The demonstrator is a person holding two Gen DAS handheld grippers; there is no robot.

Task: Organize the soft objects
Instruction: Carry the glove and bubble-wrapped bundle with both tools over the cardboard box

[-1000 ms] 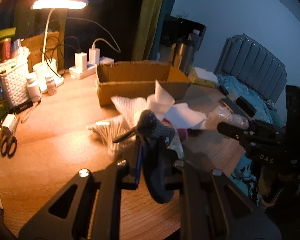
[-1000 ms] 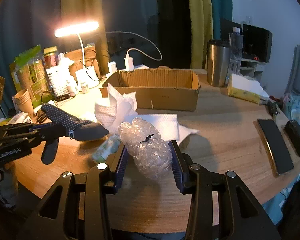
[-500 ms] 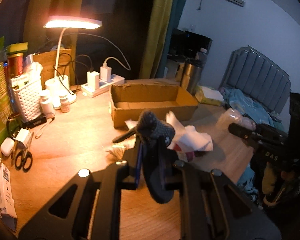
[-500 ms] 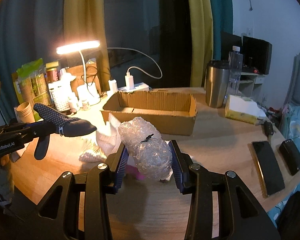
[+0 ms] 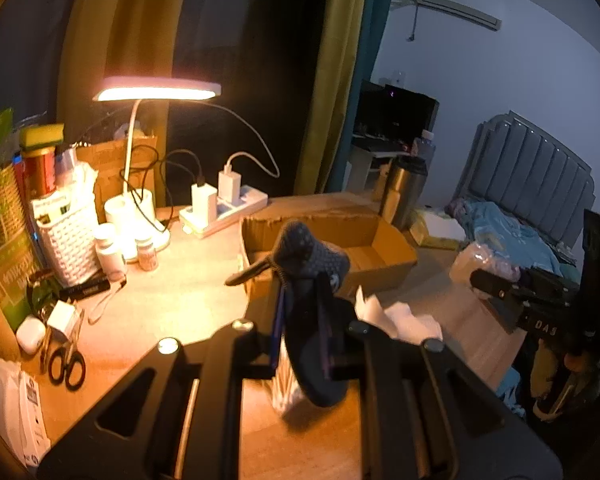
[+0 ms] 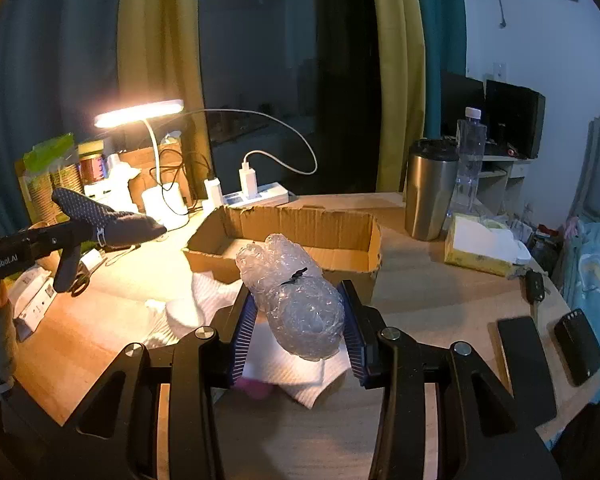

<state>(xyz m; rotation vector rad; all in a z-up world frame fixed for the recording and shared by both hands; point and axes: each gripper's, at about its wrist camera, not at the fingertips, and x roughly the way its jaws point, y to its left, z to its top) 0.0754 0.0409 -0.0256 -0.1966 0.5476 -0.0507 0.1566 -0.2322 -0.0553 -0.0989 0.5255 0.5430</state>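
Observation:
My left gripper [image 5: 302, 316] is shut on a dark dotted glove [image 5: 314, 264], held in the air in front of the open cardboard box [image 5: 396, 256]. In the right wrist view the glove [image 6: 104, 220] hangs at the left, well above the table. My right gripper [image 6: 296, 316] is shut on a bubble wrap bundle [image 6: 292, 300] tied with a black tie, raised just in front of the box [image 6: 300, 224]. In the left wrist view the bundle [image 5: 472, 260] shows at the right. White tissue paper [image 6: 188, 308] and something pink [image 6: 256, 388] lie on the table below.
A lit desk lamp [image 5: 156, 92], power strip [image 5: 224, 212], white basket [image 5: 70, 236], bottles and scissors [image 5: 66, 364] crowd the left side. A steel tumbler [image 6: 430, 192], tissue box [image 6: 484, 244], keys and two phones [image 6: 524, 360] lie at the right. A bed [image 5: 512, 232] stands beyond the table.
Both grippers have risen from the table with their loads. The tissue pile now sits lower in both views and the box interior shows more.

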